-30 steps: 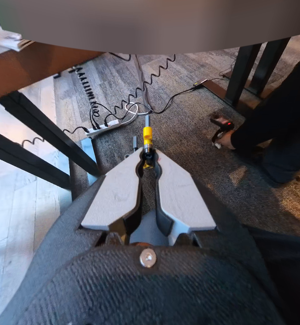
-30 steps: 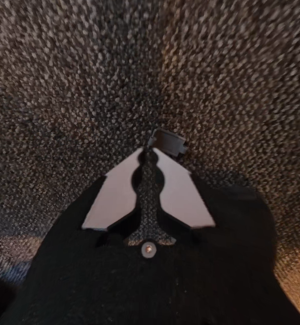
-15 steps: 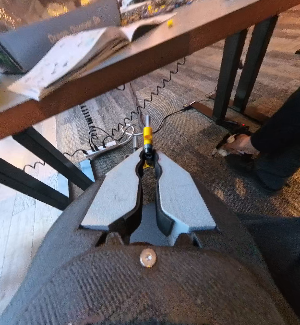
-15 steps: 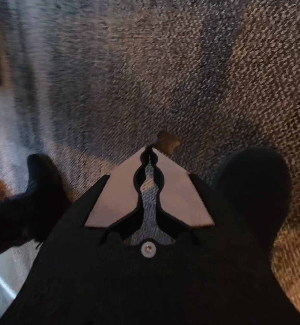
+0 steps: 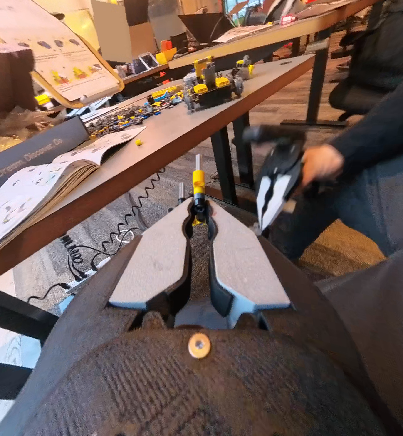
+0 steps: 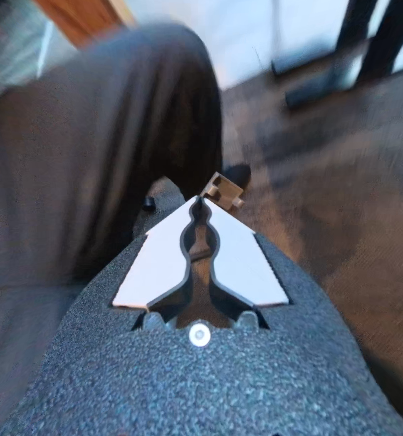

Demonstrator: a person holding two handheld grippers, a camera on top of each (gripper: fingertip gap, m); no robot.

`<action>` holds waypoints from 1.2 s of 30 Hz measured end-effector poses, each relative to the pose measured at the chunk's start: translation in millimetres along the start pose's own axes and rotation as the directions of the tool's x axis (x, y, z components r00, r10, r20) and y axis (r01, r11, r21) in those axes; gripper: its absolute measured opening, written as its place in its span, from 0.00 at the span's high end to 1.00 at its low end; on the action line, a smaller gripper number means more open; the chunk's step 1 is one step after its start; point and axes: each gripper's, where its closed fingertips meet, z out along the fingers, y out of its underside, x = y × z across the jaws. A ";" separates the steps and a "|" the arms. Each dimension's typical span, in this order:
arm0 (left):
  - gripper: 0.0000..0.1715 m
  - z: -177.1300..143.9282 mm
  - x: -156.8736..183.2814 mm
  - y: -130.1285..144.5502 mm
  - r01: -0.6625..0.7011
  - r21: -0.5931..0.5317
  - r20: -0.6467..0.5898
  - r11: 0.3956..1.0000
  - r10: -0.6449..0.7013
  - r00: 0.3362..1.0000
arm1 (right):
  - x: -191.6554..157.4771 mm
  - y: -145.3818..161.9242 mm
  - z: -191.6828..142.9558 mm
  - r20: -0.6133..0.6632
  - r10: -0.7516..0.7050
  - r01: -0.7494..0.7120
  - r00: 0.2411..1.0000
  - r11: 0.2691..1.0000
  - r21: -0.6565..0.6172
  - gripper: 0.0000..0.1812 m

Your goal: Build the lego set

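My left gripper (image 5: 199, 204) is shut on a small toy-brick assembly (image 5: 198, 182): a yellow connector on a grey axle with a black piece at the tips. It is held below the edge of the brown table (image 5: 195, 132). My right gripper (image 6: 200, 197) is shut on a small grey brick piece (image 6: 224, 190) that sticks out past the tips to the right. The right gripper also shows in the left wrist view (image 5: 270, 200), held in a hand, pointing down above the carpet (image 5: 332, 245), to the right of my left gripper.
On the table lie an open instruction booklet (image 5: 42, 184), a pile of loose bricks (image 5: 125, 118) and a black-and-yellow brick model (image 5: 212, 90). Coiled cables and a power strip (image 5: 94, 264) lie on the floor. A person's dark-clothed leg (image 6: 101, 141) fills the left of the right wrist view. One gripper's finger ends stand about 20 cm off the other's.
Both grippers have risen from the carpet. The left view now looks over the tabletop. The right gripper has lifted the grey piece off the floor and swung up toward the leg.
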 end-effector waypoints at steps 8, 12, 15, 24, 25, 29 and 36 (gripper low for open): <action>0.96 -3.8 39.5 7.0 -0.089 -0.064 -0.084 0.994 0.083 0.993 | -115.2 -133.1 -112.7 -0.226 -0.546 0.588 0.807 0.781 0.211 1.00; 0.96 -3.9 45.5 13.1 -0.070 -0.075 -0.110 0.995 0.061 0.992 | -89.7 -165.2 -121.3 -0.313 -0.634 0.697 0.707 0.699 0.160 1.00; 0.96 9.3 37.3 10.0 0.025 -0.040 -0.142 0.999 -0.031 0.989 | -56.2 -189.6 -128.8 -0.386 -0.682 0.757 0.622 0.649 0.074 1.00; 0.96 69.2 -24.3 -31.2 0.016 -0.069 -0.331 0.998 -0.038 0.943 | 65.0 -210.6 -145.3 -0.397 -0.757 0.710 0.519 0.640 -0.294 1.00; 0.96 75.3 -31.5 -31.9 0.001 -0.081 -0.332 0.997 -0.028 0.943 | 75.5 -211.3 -145.3 -0.382 -0.775 0.708 0.503 0.623 -0.332 1.00; 0.96 94.2 -52.5 -33.1 -0.009 -0.083 -0.364 0.997 -0.022 0.931 | 111.3 -209.9 -148.8 -0.238 -0.825 0.689 0.512 0.560 -0.460 1.00; 0.96 120.9 -75.5 -26.8 -0.024 -0.083 -0.433 0.996 -0.014 0.902 | 149.4 -197.0 -147.7 -0.082 -0.841 0.672 0.536 0.483 -0.562 0.96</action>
